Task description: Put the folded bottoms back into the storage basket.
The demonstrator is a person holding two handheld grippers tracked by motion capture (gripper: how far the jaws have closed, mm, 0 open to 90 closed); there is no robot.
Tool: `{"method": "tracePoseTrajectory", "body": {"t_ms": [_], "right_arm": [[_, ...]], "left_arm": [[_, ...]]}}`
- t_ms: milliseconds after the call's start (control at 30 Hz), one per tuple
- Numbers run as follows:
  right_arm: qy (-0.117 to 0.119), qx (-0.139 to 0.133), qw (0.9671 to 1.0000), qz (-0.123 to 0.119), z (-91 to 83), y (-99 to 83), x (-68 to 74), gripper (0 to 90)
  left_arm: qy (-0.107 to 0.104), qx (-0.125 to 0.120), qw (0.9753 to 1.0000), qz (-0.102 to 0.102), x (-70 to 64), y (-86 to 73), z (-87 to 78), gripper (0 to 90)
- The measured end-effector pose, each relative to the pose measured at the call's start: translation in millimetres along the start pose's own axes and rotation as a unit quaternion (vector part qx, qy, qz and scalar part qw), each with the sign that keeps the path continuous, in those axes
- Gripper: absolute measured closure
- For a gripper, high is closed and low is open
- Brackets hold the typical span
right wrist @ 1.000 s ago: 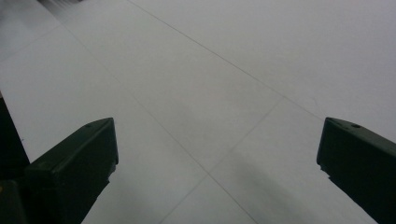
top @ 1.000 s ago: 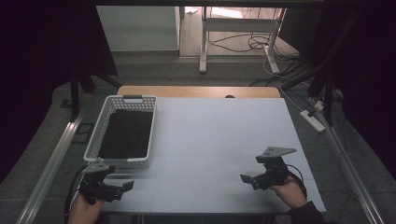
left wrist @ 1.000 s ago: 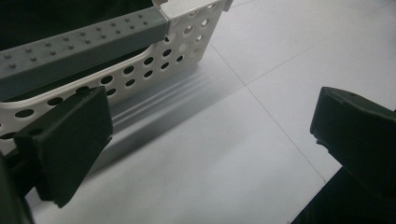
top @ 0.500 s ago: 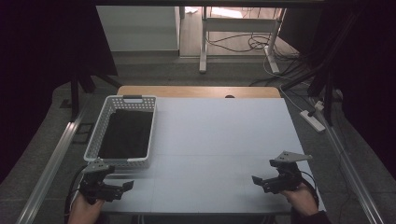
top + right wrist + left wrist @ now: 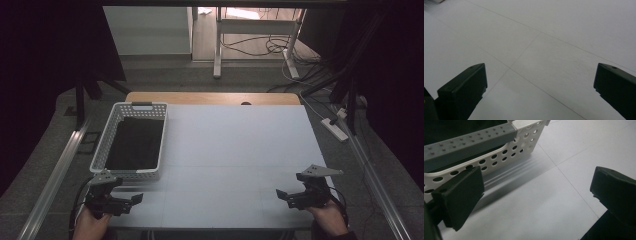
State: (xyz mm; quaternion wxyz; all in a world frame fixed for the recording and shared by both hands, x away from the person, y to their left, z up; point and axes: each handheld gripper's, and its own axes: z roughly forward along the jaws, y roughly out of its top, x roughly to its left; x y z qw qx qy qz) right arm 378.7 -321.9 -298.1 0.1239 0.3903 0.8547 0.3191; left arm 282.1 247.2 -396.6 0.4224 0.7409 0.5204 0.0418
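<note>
Jaws of both grippers spread wide, grasping nothing, bare worktop between them in each gripper view.

Left gripper at the lower left of the high view, held in a hand at the bottom edge, jaws pointed toward the frame's right, low over the worktop's near left corner. Just above it in the frame, the basket: white, perforated, long axis running up the frame, something dark inside, too dim to tell what. A grey handle strip on its far end wall. Close to the gripper but apart from it.

In the left gripper view, basket across the upper left, its holed white wall and a grey studded rim bar running from the left edge toward top centre; its shadow on the worktop beneath. Left-hand jaw pad in front of that wall, not visibly touching it.

Right gripper at the lower right of the high view, held in a hand, grey plate on top, jaws pointed toward the frame's left, well apart from the basket. In the right gripper view, jaws at the lower corners, pale worktop with thin seam lines crossing between them.
</note>
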Motion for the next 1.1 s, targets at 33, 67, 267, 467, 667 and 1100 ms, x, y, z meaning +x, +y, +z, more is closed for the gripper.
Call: {"method": "tracePoseTrajectory", "body": {"t_ms": [33, 67, 267, 467, 667, 1100], "right_arm": [[-0.002, 0.000, 1.0000, 0.002, -1.2, -0.6, -0.6, 0.0], [-0.004, 0.000, 1.0000, 0.004, -2.1, -1.1, -1.1, 0.0], [-0.012, 0.004, 0.9999, 0.008, -7.2, -3.9, -3.8, 0.0], [-0.018, 0.004, 0.9998, 0.009, -11.6, -6.7, -5.7, 0.0], [-0.028, 0.010, 0.9995, 0.004, -13.7, -8.1, -5.5, 0.0], [-0.046, 0.032, 0.9984, -0.009, -13.0, -10.0, -3.8, 0.0]], "left_arm": [[0.000, 0.000, 1.0000, 0.000, 0.0, 0.0, 0.0, 0.0], [0.000, 0.000, 1.0000, -0.001, 0.1, 0.0, -0.1, 0.0], [0.000, -0.001, 1.0000, 0.000, 0.0, -0.1, -0.2, 0.0], [0.001, 0.000, 1.0000, 0.000, -0.1, -0.1, -0.1, 0.0], [0.002, 0.001, 1.0000, 0.000, -0.2, -0.2, 0.0, 0.0], [0.002, 0.001, 1.0000, -0.001, -0.1, 0.5, 0.7, 0.0]]}}
